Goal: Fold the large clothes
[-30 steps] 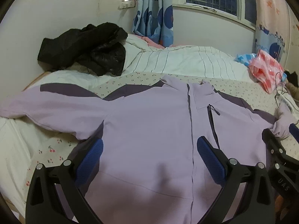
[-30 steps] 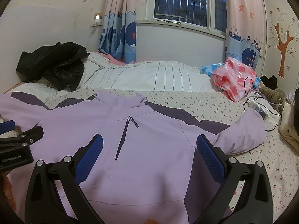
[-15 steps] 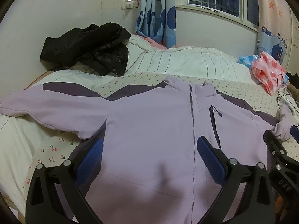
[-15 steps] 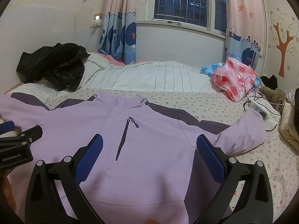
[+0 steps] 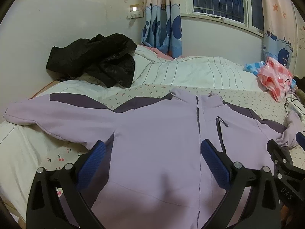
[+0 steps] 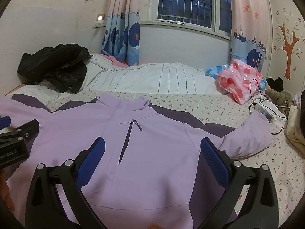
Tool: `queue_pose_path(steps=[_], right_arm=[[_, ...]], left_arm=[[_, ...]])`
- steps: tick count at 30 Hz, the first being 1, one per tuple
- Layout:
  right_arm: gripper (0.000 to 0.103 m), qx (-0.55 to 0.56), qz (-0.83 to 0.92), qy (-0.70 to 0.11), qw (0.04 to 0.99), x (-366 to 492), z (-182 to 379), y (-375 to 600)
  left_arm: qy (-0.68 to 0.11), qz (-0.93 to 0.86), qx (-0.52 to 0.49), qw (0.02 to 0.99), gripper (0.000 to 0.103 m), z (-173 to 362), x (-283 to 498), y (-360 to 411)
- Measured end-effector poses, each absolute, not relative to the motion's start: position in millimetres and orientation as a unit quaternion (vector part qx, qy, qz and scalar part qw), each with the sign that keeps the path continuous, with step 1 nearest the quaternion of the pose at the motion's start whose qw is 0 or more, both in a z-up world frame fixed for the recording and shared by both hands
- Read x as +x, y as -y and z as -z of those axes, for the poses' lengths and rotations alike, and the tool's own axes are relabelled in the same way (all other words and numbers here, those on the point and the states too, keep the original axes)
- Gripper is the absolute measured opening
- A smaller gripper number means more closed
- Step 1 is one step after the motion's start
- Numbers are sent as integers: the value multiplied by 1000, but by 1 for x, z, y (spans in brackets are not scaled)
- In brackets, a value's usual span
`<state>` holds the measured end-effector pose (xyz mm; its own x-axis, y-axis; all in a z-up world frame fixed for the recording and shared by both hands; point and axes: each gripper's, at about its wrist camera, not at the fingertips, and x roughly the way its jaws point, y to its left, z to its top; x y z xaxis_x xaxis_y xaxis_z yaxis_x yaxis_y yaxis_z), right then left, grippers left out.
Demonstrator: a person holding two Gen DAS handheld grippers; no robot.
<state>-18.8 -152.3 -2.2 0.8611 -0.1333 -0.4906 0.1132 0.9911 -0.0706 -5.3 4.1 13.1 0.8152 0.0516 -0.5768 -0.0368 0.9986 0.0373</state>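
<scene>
Jacket (image 5: 156,133) unmoved on bed, left claw (image 5: 152,160) nudged leftward, wide

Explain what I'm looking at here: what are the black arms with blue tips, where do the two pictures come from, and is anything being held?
No robot is here: a person carries a hand-held two-finger claw in each hand, and each claw has a wide-angle camera looking forward along its fingers. One picture comes from the left claw, the other from the right claw. The blue parts are the grip pads on the fingers. Both claws are open and hold nothing; each hovers near the lower part of a lilac jacket spread front-up on the bed, sleeves out to the sides. The other claw shows at each picture's edge. Farther back lie a black coat, a striped duvet and a pink checked bag.
</scene>
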Motion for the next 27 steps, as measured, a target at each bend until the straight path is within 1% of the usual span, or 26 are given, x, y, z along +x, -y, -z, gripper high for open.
queue_pose_path(steps=[27], right_arm=[[97,-16,61,-262,963,-16,7,152]], left_arm=[[-289,-29,18,957,96,-18,-7,-4]])
